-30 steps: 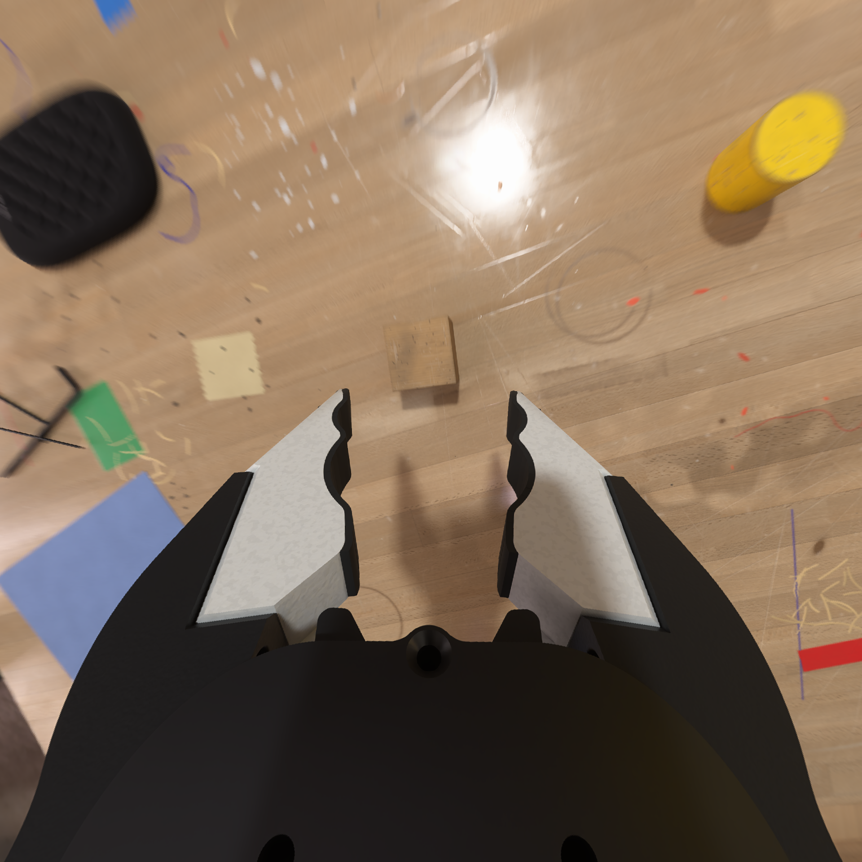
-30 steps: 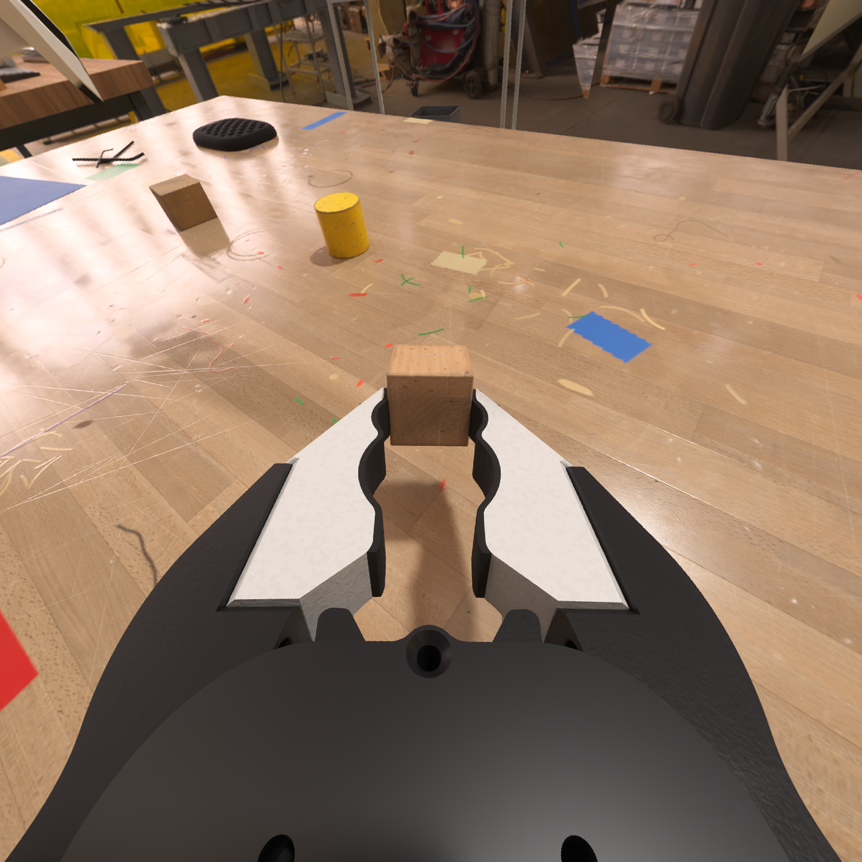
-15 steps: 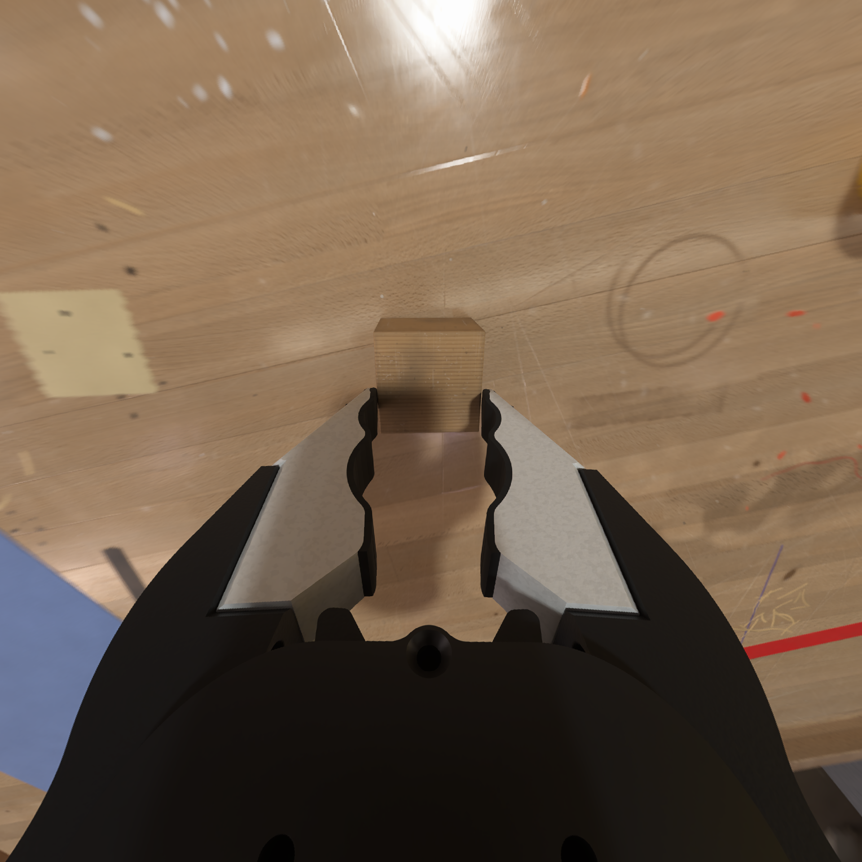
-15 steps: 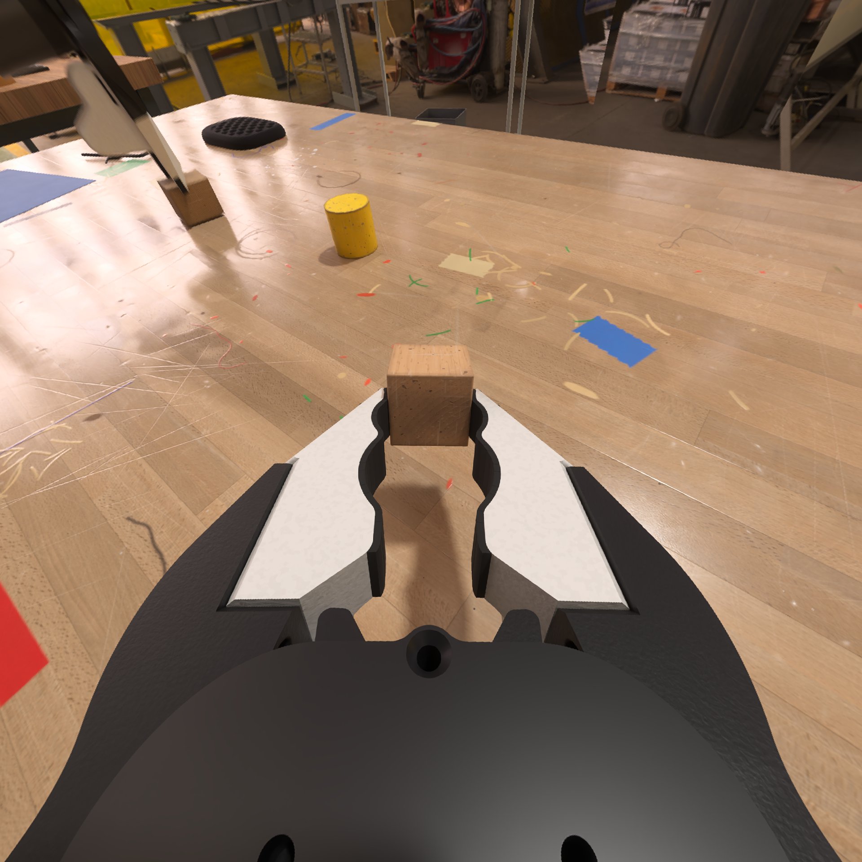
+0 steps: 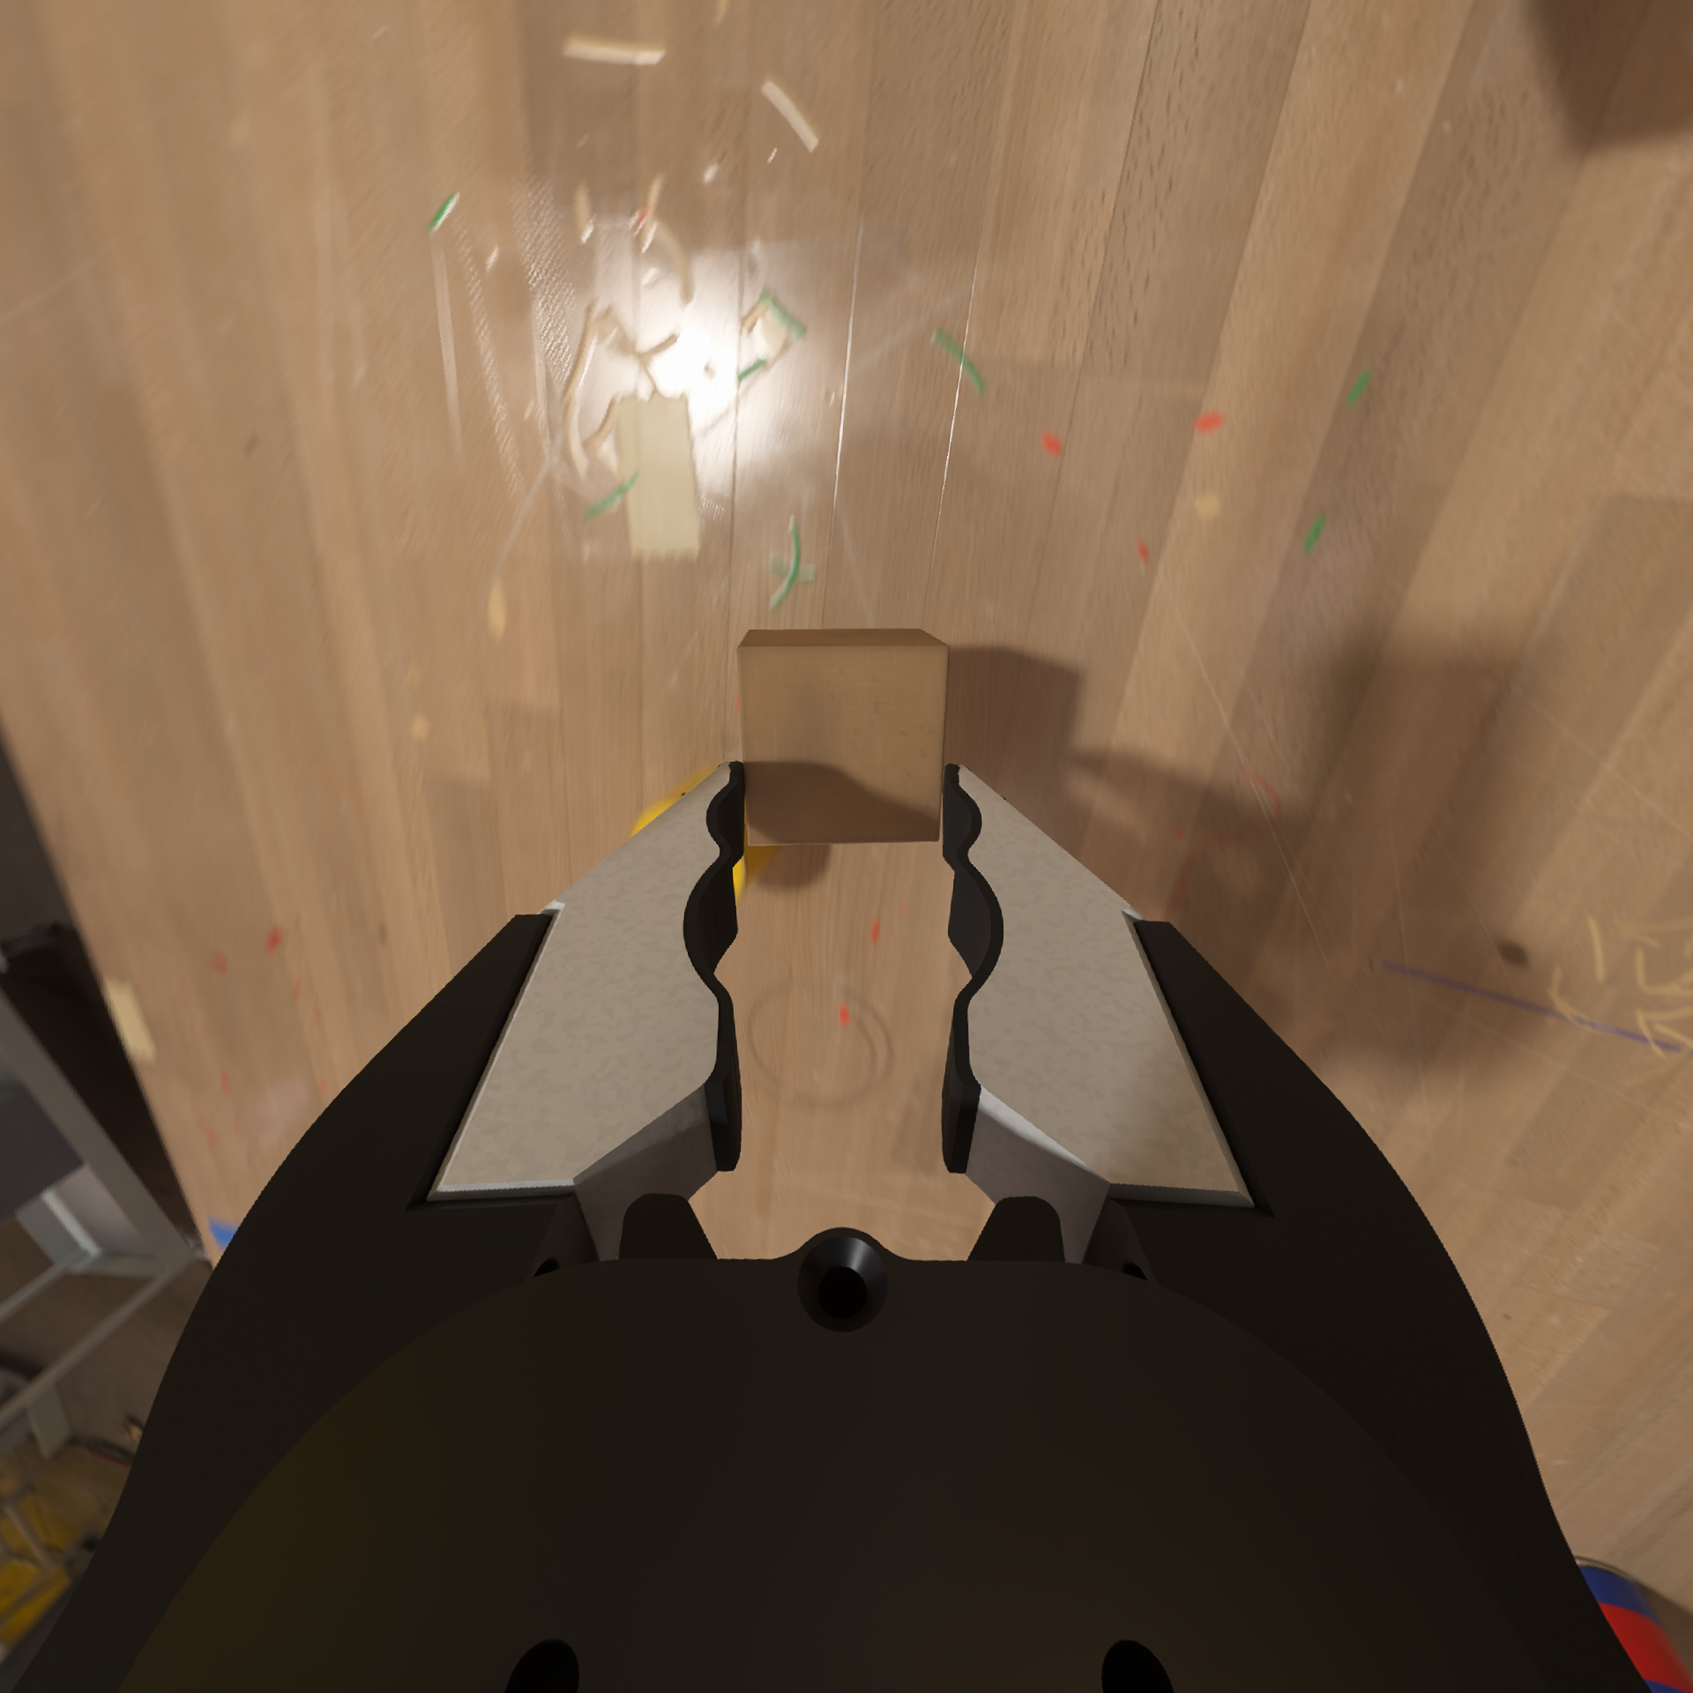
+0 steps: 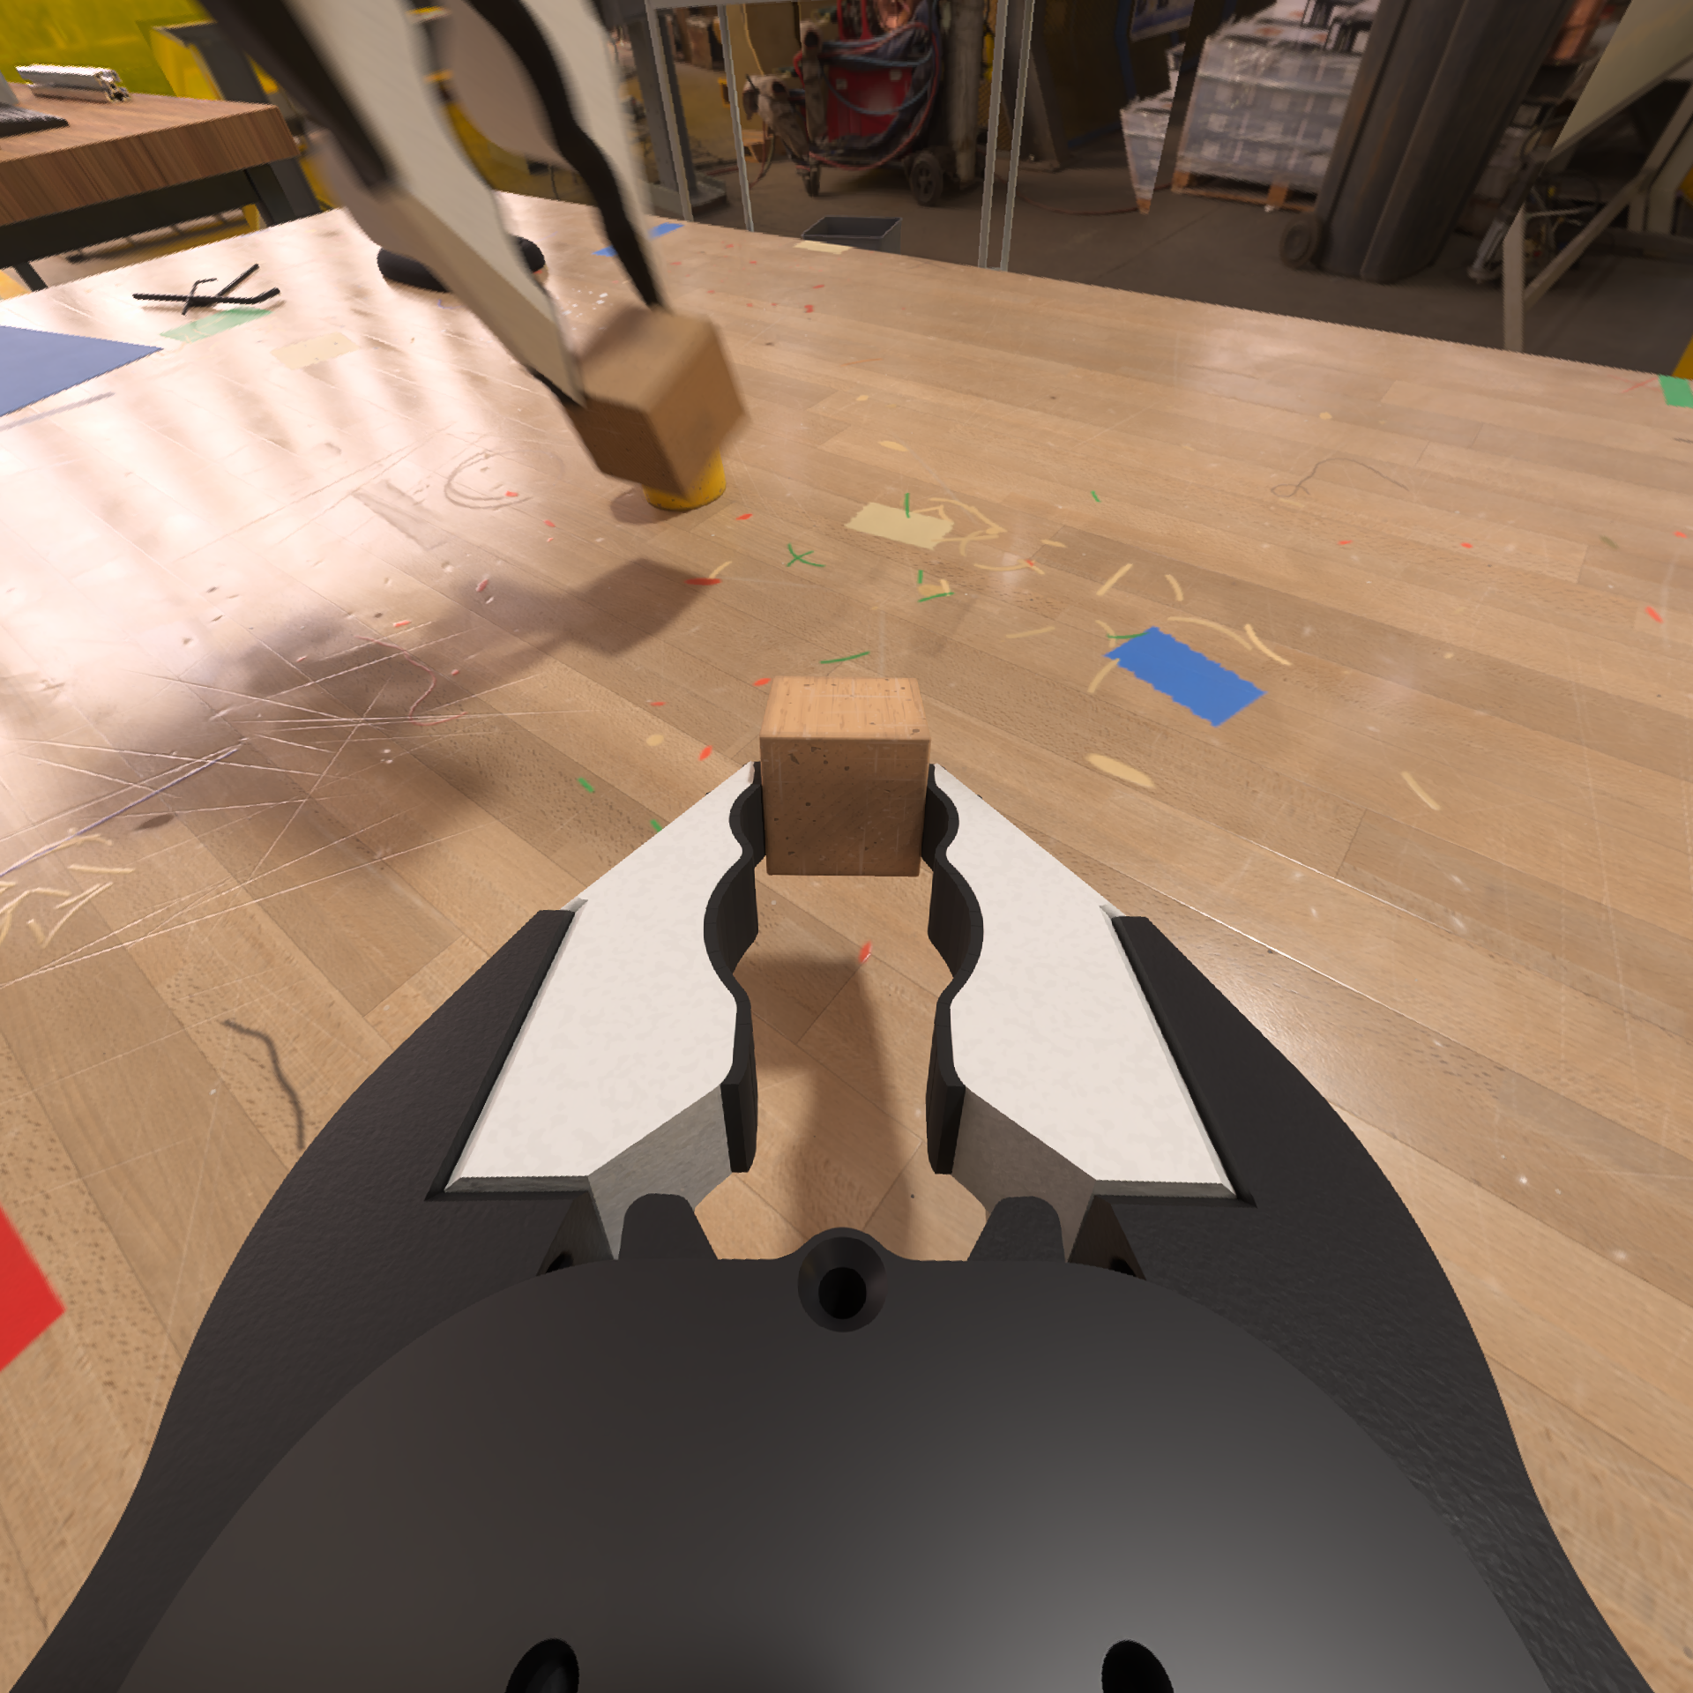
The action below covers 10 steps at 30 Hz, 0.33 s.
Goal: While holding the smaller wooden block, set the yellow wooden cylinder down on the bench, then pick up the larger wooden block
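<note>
Left wrist view: looking steeply down along left claw [image 5: 841,774] onto surface [image 5: 275,458], close above yellow cylinder [image 5: 747,870]. Right wrist view: looking forward and slightly down along right claw [image 6: 843,779], low, nearer than yellow cylinder [image 6: 687,490], workshop beyond. Shared: yellow cylinder, surface [image 6: 1283,916] around it, cream patch [image 6: 902,524] [image 5: 661,481] just beside.

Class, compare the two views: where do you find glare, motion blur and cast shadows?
Left wrist view: bright glare patch on the bench, surface streaked with blur, larger wooden block sharp. Right wrist view: far left hand-held gripper blurred, its shadow lying on the planks; smaller wooden block crisp, its shadow between the fingers.
</note>
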Tool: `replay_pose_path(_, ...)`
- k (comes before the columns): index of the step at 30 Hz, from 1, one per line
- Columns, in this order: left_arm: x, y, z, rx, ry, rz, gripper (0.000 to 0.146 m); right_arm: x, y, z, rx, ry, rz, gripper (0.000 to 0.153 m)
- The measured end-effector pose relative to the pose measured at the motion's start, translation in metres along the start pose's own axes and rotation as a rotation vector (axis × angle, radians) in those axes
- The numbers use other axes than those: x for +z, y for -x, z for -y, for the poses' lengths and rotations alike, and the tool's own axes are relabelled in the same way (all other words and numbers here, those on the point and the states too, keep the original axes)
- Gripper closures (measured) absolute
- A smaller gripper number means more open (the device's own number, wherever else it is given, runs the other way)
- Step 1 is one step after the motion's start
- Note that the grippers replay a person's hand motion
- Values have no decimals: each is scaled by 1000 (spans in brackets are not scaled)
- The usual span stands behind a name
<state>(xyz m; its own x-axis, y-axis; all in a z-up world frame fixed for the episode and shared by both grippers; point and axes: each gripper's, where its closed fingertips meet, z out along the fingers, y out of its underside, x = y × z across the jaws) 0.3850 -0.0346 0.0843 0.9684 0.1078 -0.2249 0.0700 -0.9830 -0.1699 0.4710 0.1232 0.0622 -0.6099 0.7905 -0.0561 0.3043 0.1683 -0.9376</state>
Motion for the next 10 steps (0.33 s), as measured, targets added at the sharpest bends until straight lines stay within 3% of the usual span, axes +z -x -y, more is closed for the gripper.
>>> replay_pose_path(4, 48, 8, 40, 60, 51, -168, 103, -1, 1, 0, -12, -1, -5, 120)
replay_pose_path(10, 62, 4, 34, 131, 120, -267, 102, -1, 0, -7, 12, 11, -1, 120)
